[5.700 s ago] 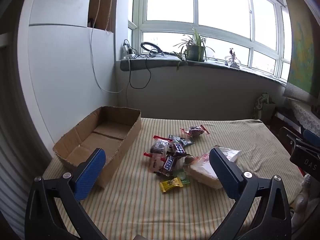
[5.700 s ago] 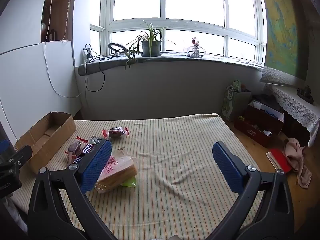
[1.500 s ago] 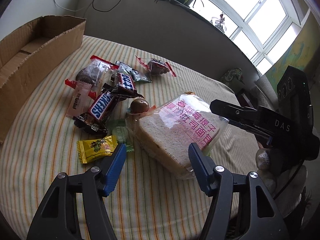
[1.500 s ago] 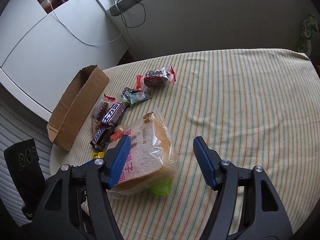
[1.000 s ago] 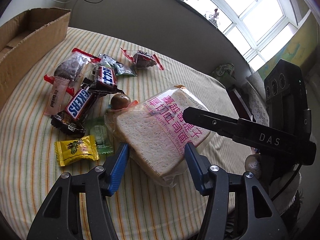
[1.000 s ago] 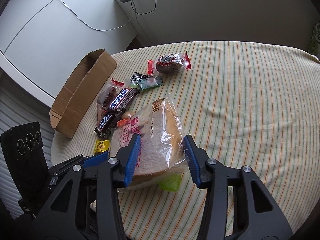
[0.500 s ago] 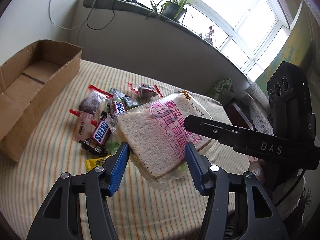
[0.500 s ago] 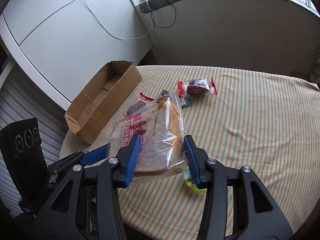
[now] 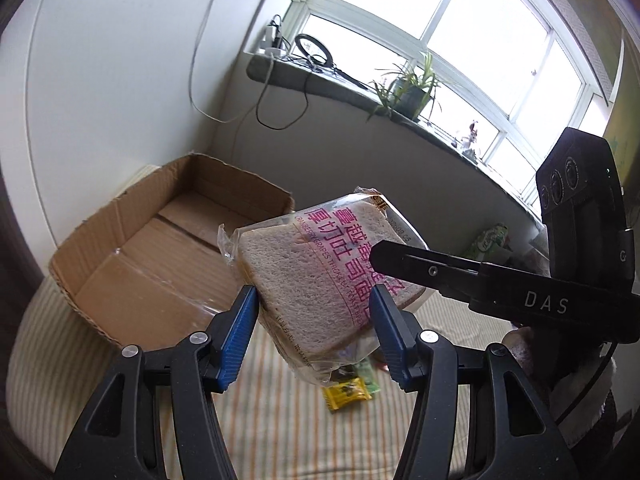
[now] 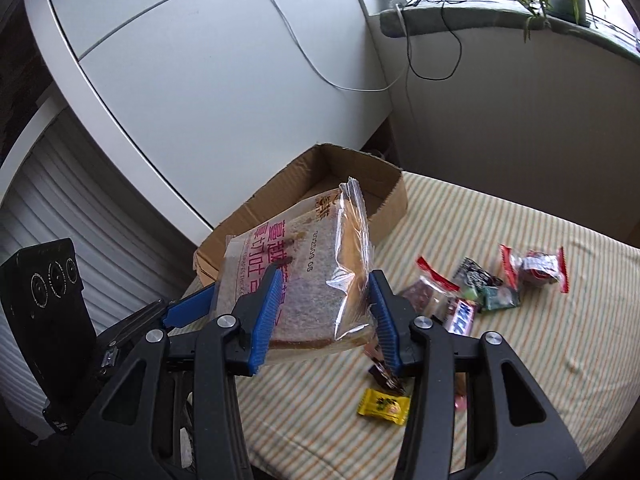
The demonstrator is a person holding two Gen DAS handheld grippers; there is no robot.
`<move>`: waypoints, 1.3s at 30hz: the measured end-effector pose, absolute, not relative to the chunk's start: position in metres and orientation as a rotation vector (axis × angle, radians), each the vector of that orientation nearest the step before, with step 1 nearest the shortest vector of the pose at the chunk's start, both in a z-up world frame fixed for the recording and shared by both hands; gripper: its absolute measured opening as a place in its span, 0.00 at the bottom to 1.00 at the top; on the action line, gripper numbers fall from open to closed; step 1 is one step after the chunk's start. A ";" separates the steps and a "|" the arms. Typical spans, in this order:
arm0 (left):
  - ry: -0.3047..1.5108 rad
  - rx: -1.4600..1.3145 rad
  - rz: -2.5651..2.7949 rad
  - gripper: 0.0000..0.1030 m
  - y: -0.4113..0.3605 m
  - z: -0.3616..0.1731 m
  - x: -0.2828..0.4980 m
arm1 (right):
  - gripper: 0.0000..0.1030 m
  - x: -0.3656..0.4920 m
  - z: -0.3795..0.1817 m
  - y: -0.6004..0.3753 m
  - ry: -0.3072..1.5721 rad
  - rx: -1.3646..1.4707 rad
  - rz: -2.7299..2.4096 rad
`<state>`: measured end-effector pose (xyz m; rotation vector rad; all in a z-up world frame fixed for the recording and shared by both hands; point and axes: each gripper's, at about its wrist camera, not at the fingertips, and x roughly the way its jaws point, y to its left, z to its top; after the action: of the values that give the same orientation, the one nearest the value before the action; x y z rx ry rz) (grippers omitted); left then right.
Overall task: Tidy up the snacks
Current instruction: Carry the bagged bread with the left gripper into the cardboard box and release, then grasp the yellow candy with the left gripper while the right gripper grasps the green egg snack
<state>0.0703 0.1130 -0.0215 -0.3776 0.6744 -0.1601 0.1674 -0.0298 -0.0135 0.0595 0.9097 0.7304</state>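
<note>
I hold a clear bag of sliced bread [image 9: 320, 276] in the air with both tools at once. My left hand-held gripper [image 9: 314, 326] is clenched on the bag's lower end, its blue pads [image 9: 236, 336] pressed against the two sides of the loaf. My right hand-held gripper [image 10: 322, 314] clamps the same bag crosswise — one pad on the printed face, the other on the crinkled plastic at the crust side. The bag carries pink lettering and hangs tilted, clear of the striped cloth [image 10: 540, 360] that covers the bench.

Behind and below the bread stands an open cardboard box [image 9: 160, 248] at the bench's far left corner, close to a white cabinet [image 10: 220, 80]; its floor of folded flaps looks bare from my left camera. From the right camera the bag hangs in front of the box's near end.

The rest of the snacks lie on the cloth to the right of the box — a yellow candy packet [image 10: 384, 406] nearest me, a Snickers bar [image 10: 464, 314] partly hidden behind my right tool's arm, a small green-and-black packet [image 10: 486, 290], and a red-edged wrapper with a dark cake [image 10: 534, 266] farthest toward the right edge. A potted plant [image 9: 412, 88] stands on the windowsill [image 9: 340, 84] beyond.
</note>
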 end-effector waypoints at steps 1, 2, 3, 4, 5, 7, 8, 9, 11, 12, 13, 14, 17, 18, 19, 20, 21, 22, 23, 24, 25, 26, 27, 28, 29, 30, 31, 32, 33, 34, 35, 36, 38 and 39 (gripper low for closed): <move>0.671 -0.379 -0.143 0.54 0.121 -0.023 0.071 | 0.45 0.170 -0.016 -0.020 0.913 0.052 0.743; 0.671 -0.381 -0.126 0.54 0.128 -0.025 0.071 | 0.45 0.172 -0.019 -0.012 0.916 0.046 0.755; 0.671 -0.383 -0.108 0.54 0.137 -0.027 0.072 | 0.45 0.175 -0.022 -0.003 0.919 0.038 0.765; 0.671 -0.388 -0.092 0.54 0.145 -0.029 0.073 | 0.45 0.178 -0.024 0.006 0.921 0.031 0.776; 0.673 -0.392 -0.077 0.54 0.152 -0.031 0.075 | 0.45 0.180 -0.028 0.012 0.926 0.026 0.786; 0.676 -0.403 -0.049 0.54 0.165 -0.036 0.077 | 0.45 0.187 -0.035 0.026 0.939 0.022 0.806; 0.678 -0.407 -0.037 0.54 0.172 -0.037 0.079 | 0.45 0.190 -0.038 0.034 0.945 0.021 0.814; 0.680 -0.411 -0.026 0.54 0.177 -0.040 0.081 | 0.45 0.193 -0.041 0.039 0.952 0.020 0.821; 0.686 -0.414 -0.007 0.54 0.185 -0.045 0.083 | 0.45 0.198 -0.048 0.050 0.963 0.010 0.831; 0.691 -0.416 0.000 0.54 0.188 -0.048 0.085 | 0.45 0.200 -0.051 0.055 0.964 -0.001 0.831; 0.697 -0.419 0.003 0.54 0.190 -0.051 0.085 | 0.45 0.202 -0.053 0.059 0.967 -0.015 0.826; 0.705 -0.421 0.005 0.54 0.191 -0.053 0.087 | 0.46 0.203 -0.055 0.062 0.968 -0.026 0.816; 0.710 -0.406 0.029 0.54 0.192 -0.058 0.088 | 0.53 0.205 -0.056 0.061 0.947 -0.050 0.760; 0.706 -0.405 0.034 0.54 0.192 -0.058 0.087 | 0.55 0.206 -0.055 0.058 0.943 -0.048 0.757; 0.703 -0.409 0.035 0.54 0.192 -0.057 0.086 | 0.55 0.206 -0.055 0.055 0.939 -0.044 0.751; 0.699 -0.412 0.037 0.54 0.194 -0.057 0.085 | 0.55 0.206 -0.054 0.051 0.936 -0.042 0.747; 0.695 -0.411 0.039 0.54 0.194 -0.056 0.084 | 0.55 0.205 -0.052 0.047 0.932 -0.042 0.743; 0.691 -0.408 0.039 0.54 0.195 -0.055 0.083 | 0.55 0.203 -0.051 0.042 0.926 -0.042 0.738; 0.687 -0.403 0.037 0.54 0.193 -0.053 0.081 | 0.55 0.202 -0.049 0.038 0.920 -0.042 0.732; 0.684 -0.396 0.034 0.54 0.192 -0.051 0.080 | 0.55 0.200 -0.047 0.033 0.915 -0.042 0.724; 0.681 -0.388 0.029 0.54 0.189 -0.050 0.078 | 0.55 0.199 -0.045 0.027 0.908 -0.041 0.716; 0.678 -0.379 0.021 0.54 0.186 -0.048 0.077 | 0.55 0.196 -0.043 0.020 0.902 -0.042 0.708; 0.674 -0.370 0.016 0.54 0.183 -0.046 0.077 | 0.56 0.194 -0.041 0.014 0.895 -0.042 0.699; 0.668 -0.362 0.010 0.54 0.179 -0.044 0.074 | 0.56 0.191 -0.039 0.006 0.887 -0.042 0.690; 0.660 -0.354 0.002 0.54 0.176 -0.042 0.072 | 0.57 0.188 -0.037 -0.001 0.879 -0.044 0.681; 0.649 -0.345 -0.011 0.54 0.172 -0.041 0.069 | 0.61 0.183 -0.034 -0.010 0.868 -0.045 0.671; 0.641 -0.334 -0.025 0.54 0.168 -0.040 0.067 | 0.64 0.178 -0.033 -0.019 0.857 -0.044 0.658; 0.635 -0.321 -0.037 0.54 0.163 -0.039 0.067 | 0.67 0.175 -0.032 -0.028 0.847 -0.044 0.640; 0.629 -0.309 -0.046 0.54 0.159 -0.039 0.064 | 0.67 0.170 -0.031 -0.037 0.836 -0.046 0.623; 0.627 -0.300 -0.055 0.54 0.154 -0.039 0.063 | 0.67 0.165 -0.030 -0.047 0.827 -0.049 0.606; 0.630 -0.293 -0.065 0.54 0.149 -0.039 0.063 | 0.67 0.160 -0.030 -0.057 0.819 -0.054 0.589; 0.636 -0.287 -0.078 0.54 0.144 -0.041 0.062 | 0.67 0.155 -0.030 -0.069 0.811 -0.058 0.569; 0.652 -0.275 -0.109 0.54 0.132 -0.043 0.062 | 0.67 0.144 -0.030 -0.092 0.798 -0.062 0.536; 0.662 -0.266 -0.125 0.54 0.126 -0.045 0.062 | 0.68 0.140 -0.031 -0.103 0.794 -0.063 0.518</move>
<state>0.0616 0.1262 -0.0447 -0.2663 0.6619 -0.1253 0.1399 -0.1034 -0.0305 -0.0628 0.7936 0.5180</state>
